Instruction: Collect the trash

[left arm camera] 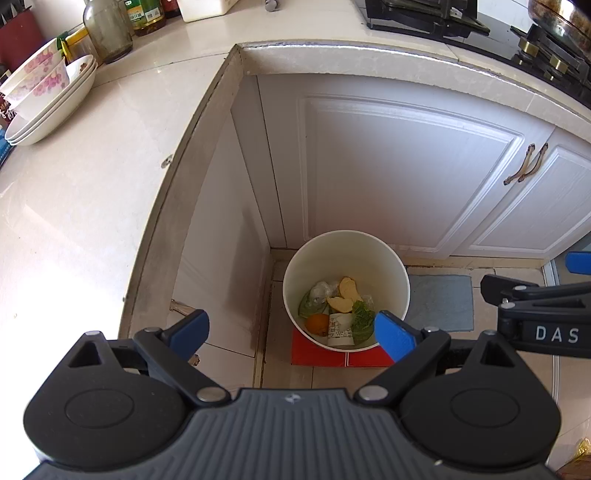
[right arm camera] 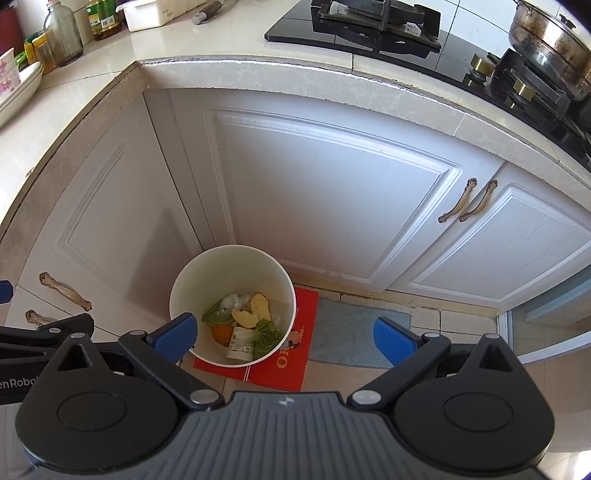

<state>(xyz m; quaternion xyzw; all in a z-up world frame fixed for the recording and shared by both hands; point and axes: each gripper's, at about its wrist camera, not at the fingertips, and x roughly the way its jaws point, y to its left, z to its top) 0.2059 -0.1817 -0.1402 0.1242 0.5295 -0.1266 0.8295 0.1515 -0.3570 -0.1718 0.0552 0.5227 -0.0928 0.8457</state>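
Left to right. At 10 o'clock in the left wrist view, a stack of white floral porcelain bowls (left arm camera: pixel 44 96) sits on the pale glossy stone countertop (left arm camera: pixel 74 206), with a brownish glass bottle (left arm camera: pixel 107 31) at 11; looks like storage, nothing to collect there that I can make out. Left gripper (left arm camera: pixel 291 332) hangs above the floor corner with its blue-padded fingers (left arm camera: pixel 391 334) wide apart, holding nothing, touching nothing. The round white plastic trash bin (left arm camera: pixel 347 251) stands on the floor in the cabinet corner, on a flat red printed cardboard sheet (left arm camera: pixel 310 354), likely there to catch drips. Bin is dead ahead of the left gripper at 12, and at 11 from the right one. Inside it: yellow peel pieces (left arm camera: pixel 347 293), an orange fruit (left arm camera: pixel 319 324), a white patterned paper cup (left arm camera: pixel 340 330), green leafy scraps (left arm camera: pixel 362 319) and a crumpled clear wrap (left arm camera: pixel 321 291), so the trash is in the bin. Right of the bin, touching the cardboard's edge, lies a grey-blue floor mat (right arm camera: pixel 347 339). Right gripper (right arm camera: pixel 284 338) is level with the left, beside it, jaws equally wide apart and empty, its left finger overlapping the bin rim in view; contact can't be judged. White panelled cabinet doors (right arm camera: pixel 332 195) are shut behind. At 1 o'clock in the right view, a black gas hob (right arm camera: pixel 354 26) with a stained steel pot (right arm camera: pixel 546 37). My read: both tools are poised over the bin after a drop, task near done.
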